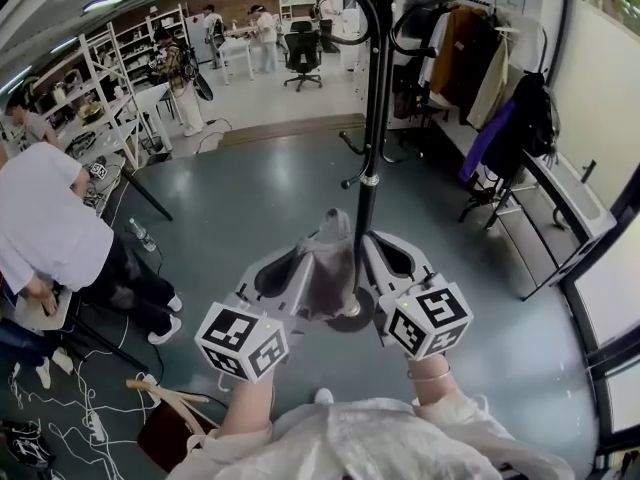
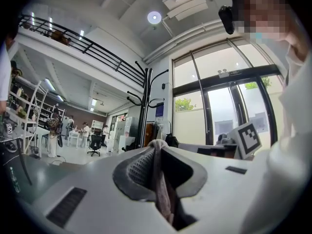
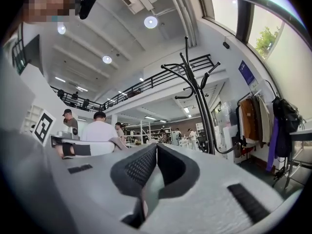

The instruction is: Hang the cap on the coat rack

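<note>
holding the grey cap [image 1: 325,263] between them, the left gripper [image 1: 283,271] and the right gripper [image 1: 388,260] each have their jaws pinched shut on an edge of its fabric, just in front of the black coat rack [image 1: 377,108], so the carry looks done and the hanging is not. next, by my judgement, the cap needs lifting and slipping over one of the hooks [image 1: 349,180], then both jaws letting go. underfoot is a smooth grey-green floor [image 1: 250,198]; farther off, coats [image 1: 470,58] hang on a rail at the right, a person in white [image 1: 40,218] bends at the left, and shelves [image 1: 110,78] line the far room.
</note>
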The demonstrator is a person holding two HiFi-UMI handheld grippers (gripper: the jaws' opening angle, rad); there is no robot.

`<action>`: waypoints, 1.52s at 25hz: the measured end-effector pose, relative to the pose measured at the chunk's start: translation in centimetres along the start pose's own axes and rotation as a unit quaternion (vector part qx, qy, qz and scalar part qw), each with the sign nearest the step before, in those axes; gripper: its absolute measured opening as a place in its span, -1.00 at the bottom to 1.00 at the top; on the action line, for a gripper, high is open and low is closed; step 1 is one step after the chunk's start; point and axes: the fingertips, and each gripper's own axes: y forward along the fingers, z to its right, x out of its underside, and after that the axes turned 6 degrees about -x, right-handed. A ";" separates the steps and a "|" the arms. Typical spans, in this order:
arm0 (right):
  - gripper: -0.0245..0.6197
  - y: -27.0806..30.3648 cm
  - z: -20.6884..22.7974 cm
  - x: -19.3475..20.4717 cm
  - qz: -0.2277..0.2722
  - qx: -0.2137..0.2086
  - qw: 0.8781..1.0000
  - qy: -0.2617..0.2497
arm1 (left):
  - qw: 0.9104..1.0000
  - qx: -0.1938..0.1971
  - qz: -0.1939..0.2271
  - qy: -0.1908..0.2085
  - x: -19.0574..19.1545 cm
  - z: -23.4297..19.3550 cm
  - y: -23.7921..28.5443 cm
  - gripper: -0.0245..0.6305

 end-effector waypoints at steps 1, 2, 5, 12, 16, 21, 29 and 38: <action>-0.91 1.0 0.4 -0.2 0.002 0.002 1.000 -0.005 | 1.000 0.002 0.003 0.001 -0.2 -0.9 0.6 -0.79; -0.91 1.9 0.7 -0.3 0.004 0.004 1.000 -0.008 | 1.000 0.005 0.005 0.003 -0.4 -1.6 1.2 -0.79; -0.91 4.2 1.6 -0.4 0.013 0.008 1.000 -0.014 | 1.000 0.017 0.009 0.010 -0.6 -3.5 3.1 -0.79; -0.91 8.3 3.2 0.0 0.017 0.017 0.999 -0.023 | 0.999 0.040 0.002 0.000 -0.3 -7.0 6.8 -0.79; -0.91 8.9 3.8 1.5 0.005 0.025 1.000 -0.015 | 0.998 0.053 -0.013 -0.011 1.1 -7.4 7.6 -0.79; -0.91 9.2 4.7 3.4 -0.018 0.028 0.999 -0.012 | 0.998 0.050 -0.022 -0.020 2.3 -8.0 7.8 -0.79; -0.91 10.0 4.7 4.1 -0.028 0.012 0.999 -0.012 | 0.999 0.035 -0.008 -0.017 1.7 -8.7 8.0 -0.79; -0.91 12.1 7.0 2.7 -0.022 -0.009 0.999 -0.024 | 1.000 0.021 0.007 -0.008 0.5 -9.5 10.6 -0.79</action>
